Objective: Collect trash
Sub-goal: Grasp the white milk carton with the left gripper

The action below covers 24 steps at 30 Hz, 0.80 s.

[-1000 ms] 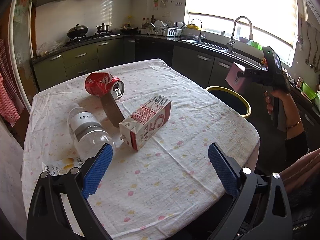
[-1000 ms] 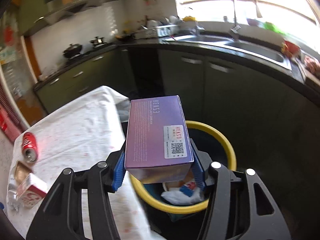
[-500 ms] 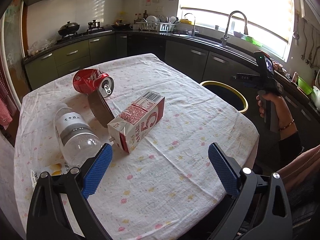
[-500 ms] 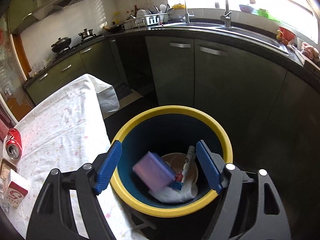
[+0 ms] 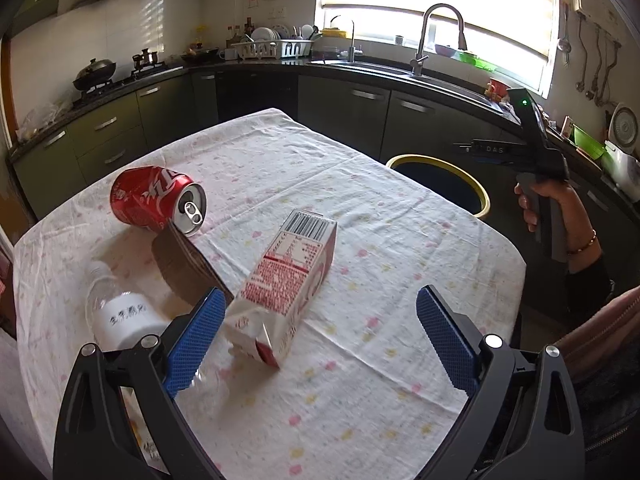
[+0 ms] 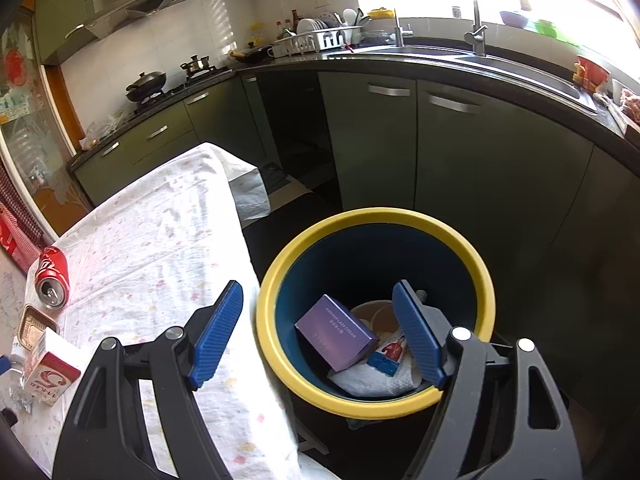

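Right wrist: gripper (image 6: pixel 318 334) wide open, empty, above bin (image 6: pixel 276 344) holding purple box (image 6: pixel 336 333); left gripper (image 5: pixel 316 338) open over carton (image 5: pixel 286 284).

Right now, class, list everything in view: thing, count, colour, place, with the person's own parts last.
can: 1, red, on its side on table
carton: 1, red-white, lying mid-table
bottle: 1, clear, lying near left edge
tray: 1, brown, between can and carton
table: 1, white dotted cloth
bin: 1, yellow rim, beside table
box: 1, purple, inside bin
left hand-held gripper: open, over carton
right hand-held gripper: open, over bin
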Motion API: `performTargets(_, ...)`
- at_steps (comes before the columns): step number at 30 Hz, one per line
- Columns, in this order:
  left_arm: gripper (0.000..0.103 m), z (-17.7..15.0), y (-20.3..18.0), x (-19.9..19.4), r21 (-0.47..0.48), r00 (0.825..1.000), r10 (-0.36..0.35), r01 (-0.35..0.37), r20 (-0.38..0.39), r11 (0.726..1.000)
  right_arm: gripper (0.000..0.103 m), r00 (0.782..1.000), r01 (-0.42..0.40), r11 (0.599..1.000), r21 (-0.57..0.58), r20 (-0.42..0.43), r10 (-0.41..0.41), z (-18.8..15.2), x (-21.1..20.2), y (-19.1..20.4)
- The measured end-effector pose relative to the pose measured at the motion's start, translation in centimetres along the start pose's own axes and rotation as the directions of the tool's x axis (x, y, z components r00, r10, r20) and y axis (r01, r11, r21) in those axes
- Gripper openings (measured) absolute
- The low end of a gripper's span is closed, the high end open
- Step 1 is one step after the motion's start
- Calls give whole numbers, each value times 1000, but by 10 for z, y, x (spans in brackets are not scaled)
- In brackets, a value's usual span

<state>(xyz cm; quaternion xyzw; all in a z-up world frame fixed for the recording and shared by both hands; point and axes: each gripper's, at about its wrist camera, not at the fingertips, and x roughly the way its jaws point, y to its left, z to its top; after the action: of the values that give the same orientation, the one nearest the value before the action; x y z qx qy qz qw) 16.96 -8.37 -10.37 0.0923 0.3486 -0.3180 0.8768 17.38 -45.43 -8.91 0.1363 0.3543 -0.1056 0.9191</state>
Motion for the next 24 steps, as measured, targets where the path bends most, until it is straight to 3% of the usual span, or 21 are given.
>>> performTargets(9,95,10,1,37,49,996,25,-21,-81,999,73,999,-29,1000,-4,-30,29,-6,9,5)
performTargets(15,93,6,6,52,0,990,18,-18,-141,1000,73,998,-42,999,1,-47,42,-7,15,3)
performTargets(19,86,4,0,52,-40,984,-56,50,-167,998,73,998,-50,999,6,-47,50,-8,15,3)
performTargets(24,83,3,3,68,-83,978,4,-22,-210,996,73,997,-62,998,7,-51,63,-10,17,5)
